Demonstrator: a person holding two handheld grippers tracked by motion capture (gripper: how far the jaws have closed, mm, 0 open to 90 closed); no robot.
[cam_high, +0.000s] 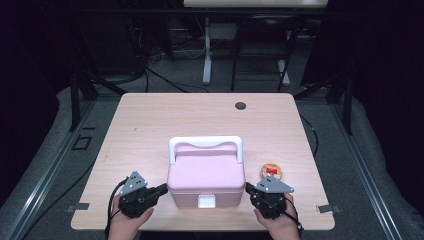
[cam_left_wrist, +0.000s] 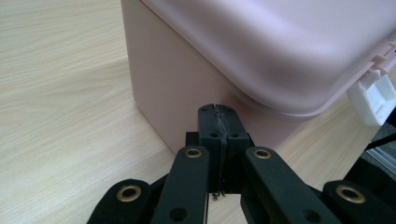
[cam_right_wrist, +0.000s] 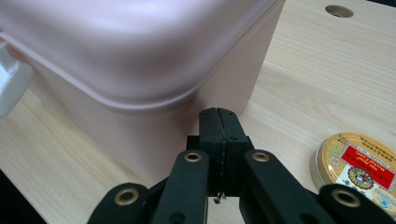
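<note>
Pink box hides whether either gripper's closed fingers touch it.

Non-task items: surface, tin and background fittings.

A light wood-grain surface carries a round gold tin with a red label near its right front; a dark round grommet hole sits toward the far edge. Beyond stand white desk legs, a dark chair frame and cables on grey floor.
</note>
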